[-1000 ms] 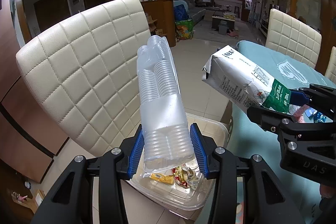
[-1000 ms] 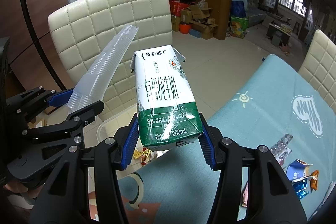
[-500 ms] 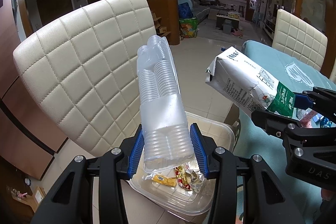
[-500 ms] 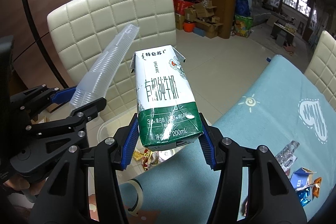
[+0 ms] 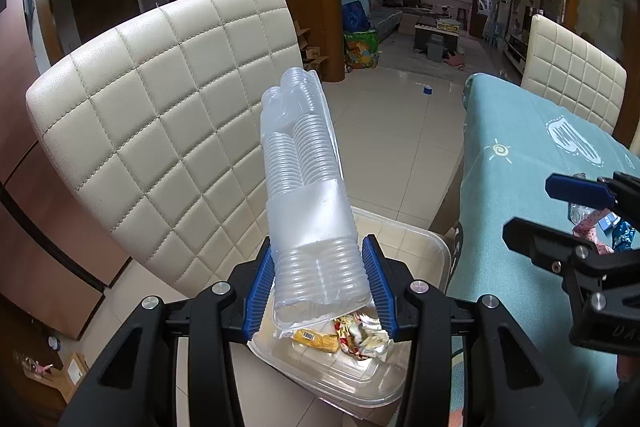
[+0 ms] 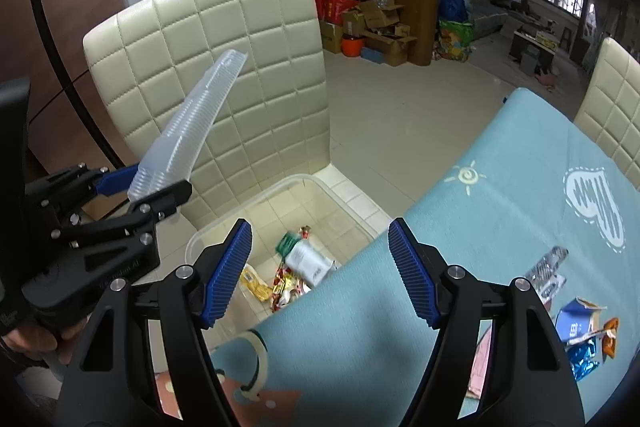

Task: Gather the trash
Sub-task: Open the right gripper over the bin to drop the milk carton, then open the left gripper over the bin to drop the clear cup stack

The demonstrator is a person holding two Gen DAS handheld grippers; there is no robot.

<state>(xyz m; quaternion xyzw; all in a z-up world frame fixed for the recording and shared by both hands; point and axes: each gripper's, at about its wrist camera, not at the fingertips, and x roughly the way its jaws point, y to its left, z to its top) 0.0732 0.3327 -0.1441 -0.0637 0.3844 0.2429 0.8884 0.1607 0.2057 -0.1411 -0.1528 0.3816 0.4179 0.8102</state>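
My left gripper [image 5: 320, 283] is shut on a clear sleeve of stacked plastic cups [image 5: 308, 187], held upright over a clear plastic bin [image 5: 420, 255] that rests on a cream chair. The sleeve also shows in the right wrist view [image 6: 192, 123]. My right gripper [image 6: 320, 267] is open and empty above the bin [image 6: 224, 223]. A white and green milk carton [image 6: 306, 259] lies inside the bin among snack wrappers [image 6: 286, 287].
A quilted cream chair back [image 5: 160, 115] stands behind the bin. The teal tablecloth [image 6: 500, 227] on the right carries more wrappers [image 6: 584, 331] and a crumpled clear packet [image 6: 546, 271]. A second cream chair [image 5: 572, 67] stands at the table's far side.
My right gripper opened and the milk carton dropped from it into the bin. My left gripper kept its hold on the cup sleeve.
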